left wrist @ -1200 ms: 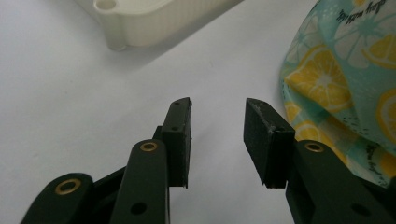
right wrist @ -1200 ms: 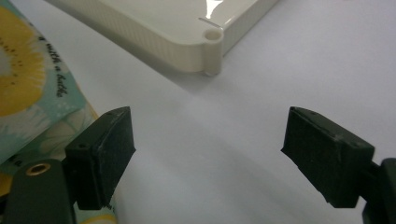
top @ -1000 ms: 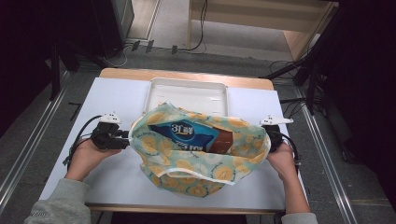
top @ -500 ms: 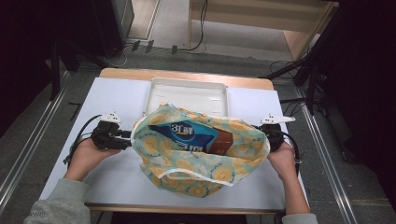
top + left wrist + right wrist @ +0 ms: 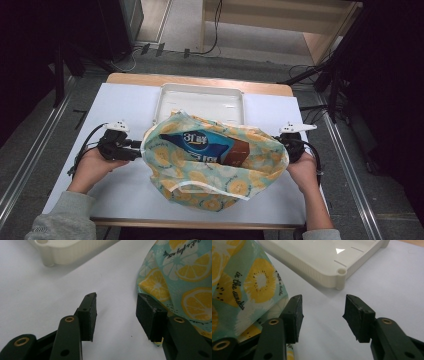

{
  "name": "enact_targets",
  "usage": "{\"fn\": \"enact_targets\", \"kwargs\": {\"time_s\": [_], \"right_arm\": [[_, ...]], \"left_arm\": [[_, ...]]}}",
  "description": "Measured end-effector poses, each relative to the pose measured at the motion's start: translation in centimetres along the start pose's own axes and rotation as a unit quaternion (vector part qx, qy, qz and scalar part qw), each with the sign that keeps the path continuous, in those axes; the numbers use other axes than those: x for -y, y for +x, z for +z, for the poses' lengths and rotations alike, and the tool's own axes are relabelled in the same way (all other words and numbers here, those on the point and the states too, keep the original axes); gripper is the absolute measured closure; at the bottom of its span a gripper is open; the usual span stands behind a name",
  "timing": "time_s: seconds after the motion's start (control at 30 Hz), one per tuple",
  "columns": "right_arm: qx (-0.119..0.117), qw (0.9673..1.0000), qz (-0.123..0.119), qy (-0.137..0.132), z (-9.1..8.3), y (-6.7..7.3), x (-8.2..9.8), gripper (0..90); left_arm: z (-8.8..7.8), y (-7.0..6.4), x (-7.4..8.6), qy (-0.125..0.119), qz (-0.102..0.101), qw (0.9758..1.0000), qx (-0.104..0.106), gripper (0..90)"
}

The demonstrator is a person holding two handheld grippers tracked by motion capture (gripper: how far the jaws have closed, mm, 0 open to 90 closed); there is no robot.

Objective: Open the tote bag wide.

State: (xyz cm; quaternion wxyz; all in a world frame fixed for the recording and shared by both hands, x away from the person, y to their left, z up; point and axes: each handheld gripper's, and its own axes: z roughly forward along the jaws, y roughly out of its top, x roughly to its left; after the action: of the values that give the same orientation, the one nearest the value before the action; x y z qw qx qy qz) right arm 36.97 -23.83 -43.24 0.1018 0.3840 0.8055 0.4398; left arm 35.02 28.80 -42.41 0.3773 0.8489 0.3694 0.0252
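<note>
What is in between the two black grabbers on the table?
The lemon-print bag, with a blue packet inside, lies between the left gripper and right gripper in the high view.

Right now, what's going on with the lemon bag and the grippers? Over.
Left gripper open beside bag, nothing between jaws. Right gripper open, jaws just closing, empty. Blue packet inside bag. Tray behind.

Fixed overhead, facing forward and down across the white tray (image 5: 201, 102) from the person's side, far enough back to take in the whole table. Riding low on each gripper, very near the tabletop, facing that tray (image 5: 72, 250) (image 5: 324, 260) from opposite sides. Shared: tray and lemon-print bag (image 5: 215, 165).
</note>
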Motion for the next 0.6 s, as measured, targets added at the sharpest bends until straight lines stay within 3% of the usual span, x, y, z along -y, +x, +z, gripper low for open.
{"fn": "enact_targets", "kwargs": {"time_s": [0.6], "right_arm": [[-0.014, 0.9998, -0.013, 0.001, 0.44, 0.25, -0.46, 49.8]], "left_arm": [[-0.21, -0.1, 0.13, 0.005, -0.003, 0.9999, 0.011, 48.5]]}}
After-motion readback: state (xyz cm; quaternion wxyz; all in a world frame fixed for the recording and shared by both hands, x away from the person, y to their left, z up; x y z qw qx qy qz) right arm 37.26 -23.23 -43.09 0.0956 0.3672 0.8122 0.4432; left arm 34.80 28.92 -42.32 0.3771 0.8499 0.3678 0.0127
